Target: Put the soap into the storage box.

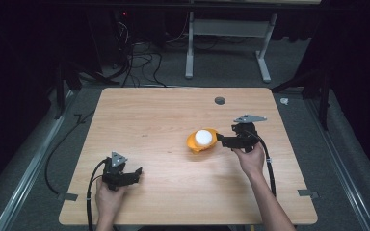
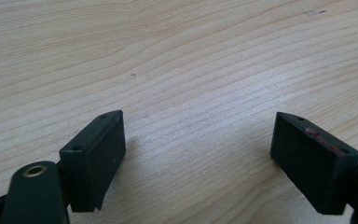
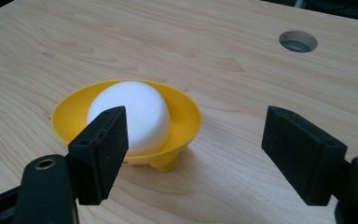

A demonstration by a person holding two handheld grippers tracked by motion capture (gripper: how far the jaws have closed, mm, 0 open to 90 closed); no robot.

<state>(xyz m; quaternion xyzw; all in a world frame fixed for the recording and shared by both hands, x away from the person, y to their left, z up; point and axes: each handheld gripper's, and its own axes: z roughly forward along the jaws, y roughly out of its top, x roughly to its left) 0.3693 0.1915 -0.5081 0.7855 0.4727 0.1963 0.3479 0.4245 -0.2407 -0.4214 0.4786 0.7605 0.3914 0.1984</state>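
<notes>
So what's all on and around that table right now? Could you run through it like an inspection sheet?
Surface: wooden table, round hole near the far edge.
Job's things: yellow bowl holding a white rounded piece.
Clutter: nothing seen.
Grippers: right gripper open beside the bowl; left gripper open over bare wood.
Cables: one trailing from each gripper; a tangle on the floor beyond.
Surroundings: dark room, grey frame behind.

Wooden table; yellow bowl on it, apparently slightly tilted.
</notes>
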